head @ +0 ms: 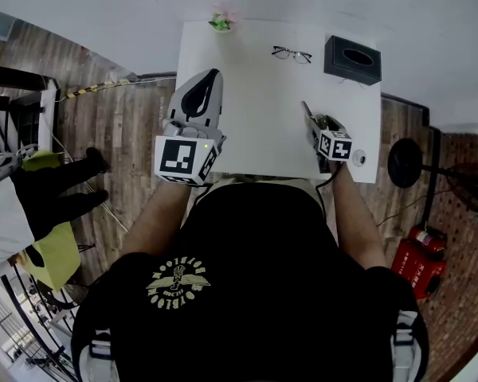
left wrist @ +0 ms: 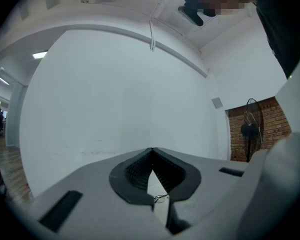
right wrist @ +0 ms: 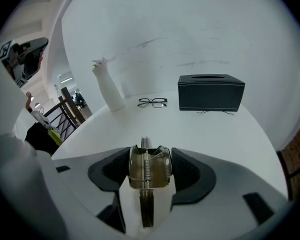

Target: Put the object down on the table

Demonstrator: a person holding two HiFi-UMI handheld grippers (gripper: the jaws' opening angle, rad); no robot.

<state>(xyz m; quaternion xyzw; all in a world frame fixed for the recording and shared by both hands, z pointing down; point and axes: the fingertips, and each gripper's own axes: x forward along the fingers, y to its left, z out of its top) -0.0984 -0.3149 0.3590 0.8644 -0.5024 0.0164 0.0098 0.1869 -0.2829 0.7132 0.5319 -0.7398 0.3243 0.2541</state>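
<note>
Right gripper view: metal clip [right wrist: 149, 171] sits between the jaws of the right gripper [right wrist: 150, 154]. The jaws are spread wide. The black ribbed pads [right wrist: 187, 171] are just beside the clip's flanks, and I can't confirm any press on it.

Clip's long axis runs along the gripper's line, near to far. A narrow prong points far, toward the glasses [right wrist: 152, 102], and a long flat strip runs back toward the camera. The mid body is a wide shell of brassy sheet metal with a coil spring down its centre. The finish is shiny and slightly worn.

In the head view the clip is at the near right of the white table [head: 255, 126], just ahead of the marker cube, and its tip angles far-left. Can't tell whether it rests on the tabletop.

Left gripper [left wrist: 151, 150] is up off the table's left edge. Its jaws meet at the tips with only a teardrop gap behind them and nothing in it.

Rest of the table, all well apart from the clip:
- Glasses: thin dark wire frame, at the far side.
- Tissue box [right wrist: 211, 92]: black, matte, rectangular, with an oval slot on top, far right and just right of the glasses.
- Vase [right wrist: 108, 89]: white, tapered, with green-pink sprigs, at the far left edge.

The tabletop is smooth, plain white.
</note>
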